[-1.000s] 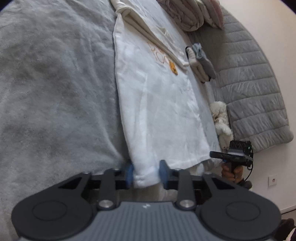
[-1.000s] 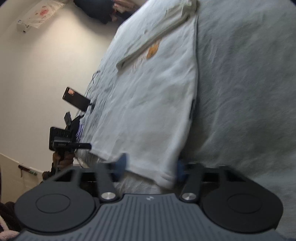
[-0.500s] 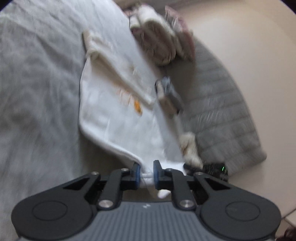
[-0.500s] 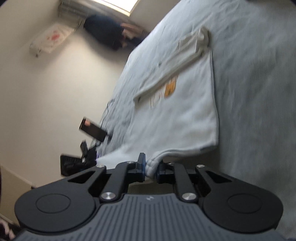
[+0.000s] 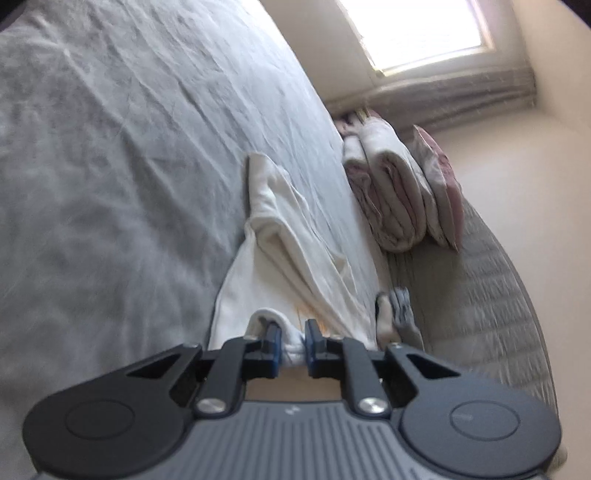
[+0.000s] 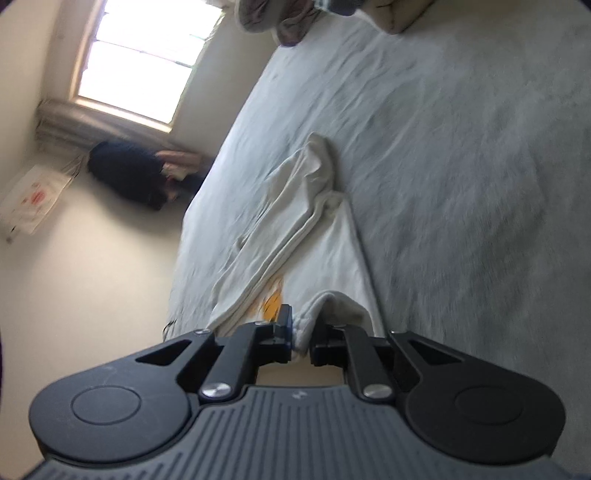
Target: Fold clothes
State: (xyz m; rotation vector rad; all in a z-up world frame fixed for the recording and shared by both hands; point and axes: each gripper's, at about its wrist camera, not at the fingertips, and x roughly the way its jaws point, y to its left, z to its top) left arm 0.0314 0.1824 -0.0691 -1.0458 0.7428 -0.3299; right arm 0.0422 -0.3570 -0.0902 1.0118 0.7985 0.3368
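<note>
The left tool (image 5: 293,345) is almost shut and pinches a bunched bit of the white shirt (image 5: 280,258) between its blue pads (image 5: 275,347). The right tool (image 6: 301,338) is almost shut too, and it pinches another bit of the same shirt's edge (image 6: 317,236).

The shirt lies on the grey bed (image 5: 122,155). In the left view it runs from the tool up toward 12 o'clock, with a long folded part on top. In the right view it also runs up from the tool toward 12 o'clock, and a small orange picture (image 6: 272,301) on it shows just at 11 o'clock from the tool.

In the left view a pile of folded pink and white bedding (image 5: 399,192) sits at 1 o'clock, past the shirt. Small folded socks (image 5: 397,310) lie just beside the shirt at 3 o'clock. A bright window (image 5: 424,33) is at 1 o'clock, far off.
</note>
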